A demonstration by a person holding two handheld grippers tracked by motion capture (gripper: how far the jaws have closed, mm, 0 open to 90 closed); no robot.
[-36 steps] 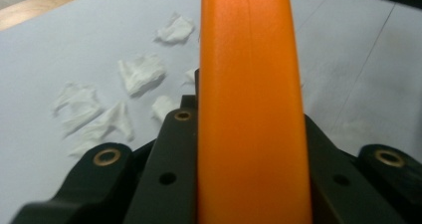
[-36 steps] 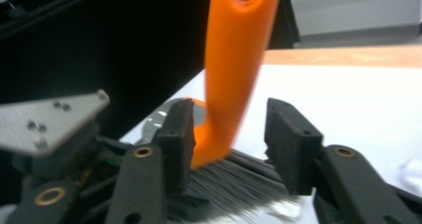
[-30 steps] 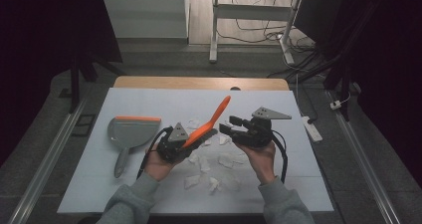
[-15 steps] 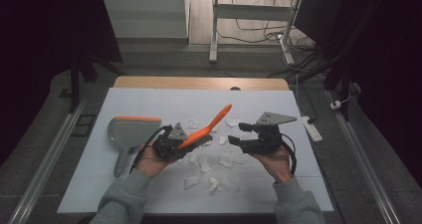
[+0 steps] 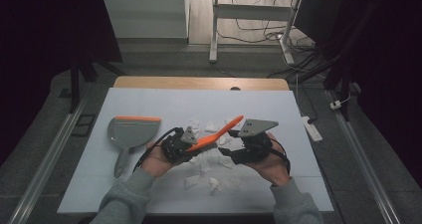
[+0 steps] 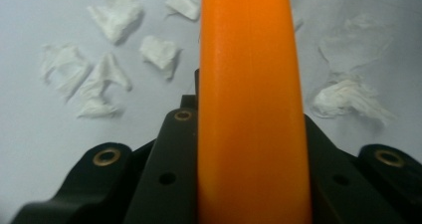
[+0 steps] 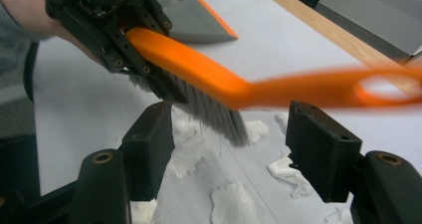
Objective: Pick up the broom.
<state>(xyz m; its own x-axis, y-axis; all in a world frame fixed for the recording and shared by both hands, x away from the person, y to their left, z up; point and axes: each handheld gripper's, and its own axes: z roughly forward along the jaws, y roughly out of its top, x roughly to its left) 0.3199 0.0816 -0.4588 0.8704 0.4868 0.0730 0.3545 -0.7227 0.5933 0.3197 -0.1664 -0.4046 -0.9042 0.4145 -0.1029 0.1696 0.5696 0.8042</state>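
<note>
- Left tool (image 5: pixel 191 145) pinches orange brush (image 5: pixel 215 135); bristles just above tissue scraps (image 5: pixel 208 165).
- Right tool (image 7: pixel 234 149) spread, empty, jaws beside the brush handle.
- Scraps scattered mid-worktop (image 5: pixel 149 102); grey dustpan (image 5: pixel 130 133) empty, off left. Sweeping looks barely begun.

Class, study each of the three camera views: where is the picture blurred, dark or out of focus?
Right gripper view: the orange brush handle end smears with motion blur, its bristles sharper. Left gripper view: the brush is soft, too close to focus; the paper scraps read clearer. High view: the white table is lit, surroundings nearly black.
</note>
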